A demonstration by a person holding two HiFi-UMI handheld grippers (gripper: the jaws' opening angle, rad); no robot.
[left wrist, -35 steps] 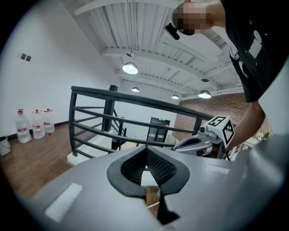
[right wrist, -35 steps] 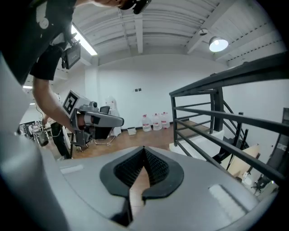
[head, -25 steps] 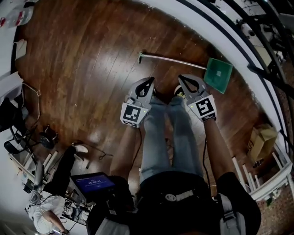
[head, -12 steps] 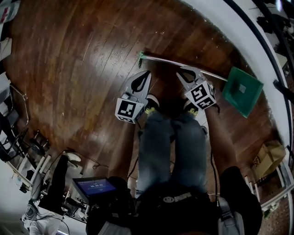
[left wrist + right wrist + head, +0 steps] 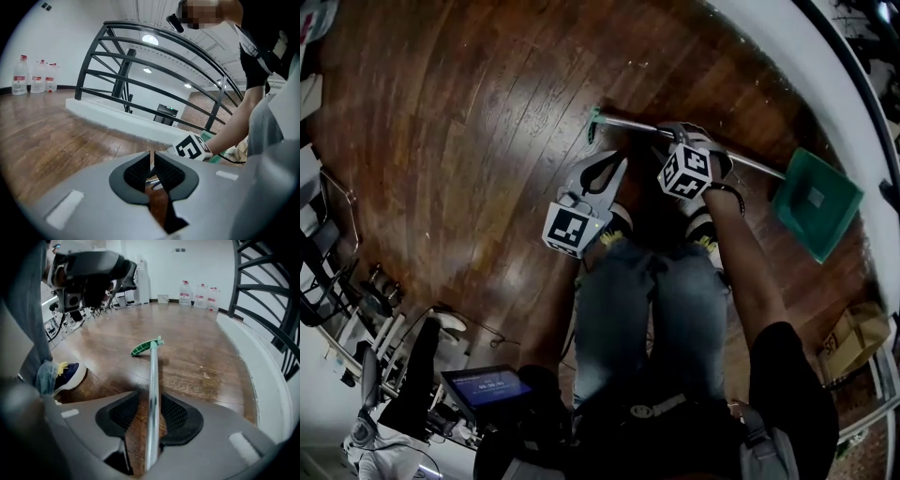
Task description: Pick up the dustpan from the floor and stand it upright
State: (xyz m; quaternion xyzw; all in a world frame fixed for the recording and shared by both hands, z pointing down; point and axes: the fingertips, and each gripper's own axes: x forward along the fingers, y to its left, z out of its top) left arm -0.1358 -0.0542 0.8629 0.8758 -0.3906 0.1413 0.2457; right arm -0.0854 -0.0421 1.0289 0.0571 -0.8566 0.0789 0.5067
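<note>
Dustpan (image 5: 818,202) lies flat on the wood floor (image 5: 469,141). Green pan is at our right, close by the white curb (image 5: 825,103). Metal handle (image 5: 152,380) runs left to a green hook end (image 5: 144,347). Pale square label (image 5: 814,197) on the pan; we can't read the print.

Right claw (image 5: 149,411) is down over the handle. Jaws are partly apart with the handle between them, near the right pad. Floor shows in the gap on the other side, so it isn't clamped.

Left claw (image 5: 151,157) is beside it, off the handle. Jaws are closed to a thin slit with nothing in them.

Cube (image 5: 685,172) shows square markers only, no text. Shoe (image 5: 69,375) is near the handle. Bottles (image 5: 35,75) by the wall have red labels, unreadable. Tablet (image 5: 485,385) has a blue screen, text illegible. Box (image 5: 853,336) lower right has print we can't make out.
</note>
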